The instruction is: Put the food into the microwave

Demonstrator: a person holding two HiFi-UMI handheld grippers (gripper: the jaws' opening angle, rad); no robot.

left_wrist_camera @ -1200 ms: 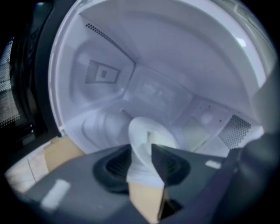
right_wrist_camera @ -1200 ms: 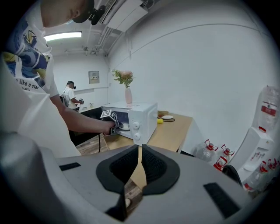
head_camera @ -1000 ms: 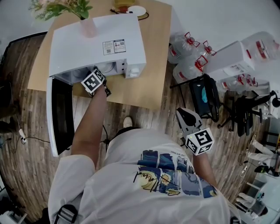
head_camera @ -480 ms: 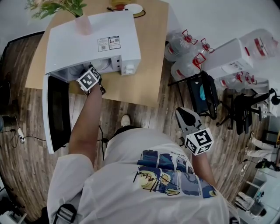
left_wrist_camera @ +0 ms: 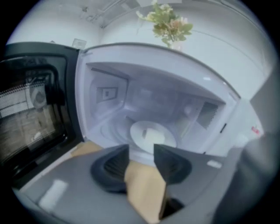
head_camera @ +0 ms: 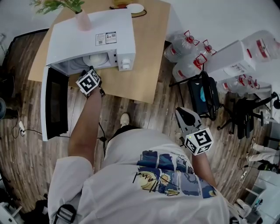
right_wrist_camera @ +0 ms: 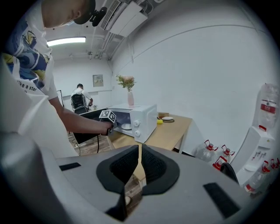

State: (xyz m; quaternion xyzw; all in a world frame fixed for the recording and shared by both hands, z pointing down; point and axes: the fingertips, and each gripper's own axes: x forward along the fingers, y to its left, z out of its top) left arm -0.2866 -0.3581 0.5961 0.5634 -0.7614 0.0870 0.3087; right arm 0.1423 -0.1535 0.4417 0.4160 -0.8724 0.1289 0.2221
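Note:
The white microwave (head_camera: 92,35) stands on the wooden table (head_camera: 144,78) with its black door (head_camera: 54,103) swung wide open to the left. Inside on the turntable sits a white plate with pale food (left_wrist_camera: 151,135), also visible as a pale disc (head_camera: 97,60) from above. My left gripper (left_wrist_camera: 142,153) is just outside the cavity's mouth, open, with nothing between its jaws; from above it (head_camera: 87,75) hovers at the table's front edge. My right gripper (head_camera: 183,116) hangs over the floor at the person's right side, jaws shut and empty (right_wrist_camera: 140,151).
A pink vase with flowers (head_camera: 83,19) stands on the microwave's top. A small plate (head_camera: 135,8) lies at the table's far end. Water bottles (head_camera: 188,52), a white box (head_camera: 227,61) and a black chair (head_camera: 203,96) crowd the floor to the right. Another person (right_wrist_camera: 79,101) sits far back.
My left gripper has pulled back out of the microwave's mouth toward the person, and the plate stays inside. The right gripper has barely shifted.

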